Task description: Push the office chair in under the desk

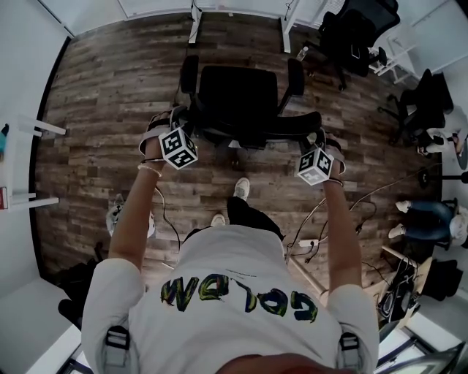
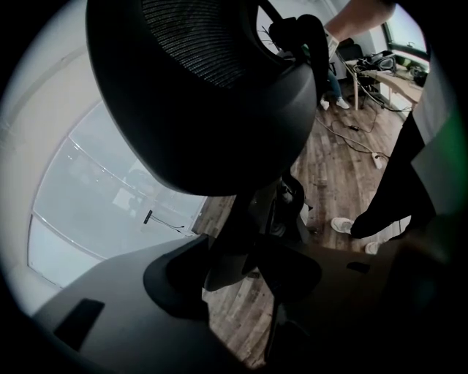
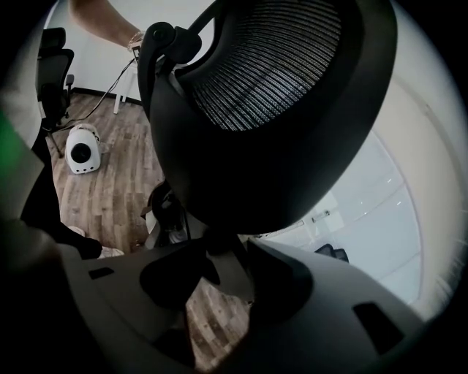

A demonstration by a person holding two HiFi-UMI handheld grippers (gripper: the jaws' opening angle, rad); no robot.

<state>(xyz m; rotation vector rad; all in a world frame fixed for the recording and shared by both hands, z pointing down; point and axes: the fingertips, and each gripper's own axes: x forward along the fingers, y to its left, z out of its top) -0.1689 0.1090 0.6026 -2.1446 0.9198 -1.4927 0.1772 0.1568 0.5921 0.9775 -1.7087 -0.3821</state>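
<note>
Behind the office chair (image 1: 238, 98), both arms reach straight out, roughly parallel, elbows near full stretch, and both grippers tip downward onto the backrest (image 1: 252, 136). The left gripper (image 1: 174, 120) sits at the backrest's left top corner. The left hand (image 1: 153, 144) is behind its marker cube, with a bracelet on that wrist. The right gripper (image 1: 319, 136) sits at the right top corner, with the right hand (image 1: 334, 166) behind its cube.

Left gripper view: the jaws are wide apart with the dark backrest frame between them. A strip of floor shows beside the frame, so no clamp is visible. Right gripper view: same picture. The jaws are well apart, the frame strut is between them, and floor shows on one side.

The chair stands on the wood floor (image 1: 102, 102), seat facing the desk (image 1: 195, 20). Its front is near the two white desk legs, and the seat is not yet under the top. The armrests line up just inside the legs.

The person's shoes (image 1: 240, 188) are right behind the chair base. Cables (image 1: 365, 204) and a power strip (image 1: 311, 243) lie on the floor to the right, and other black chairs (image 1: 428, 102) are parked further right. A seated person's legs (image 1: 420, 218) show at the right edge. A white rounded device (image 3: 82, 148) sits on the floor to the left.
</note>
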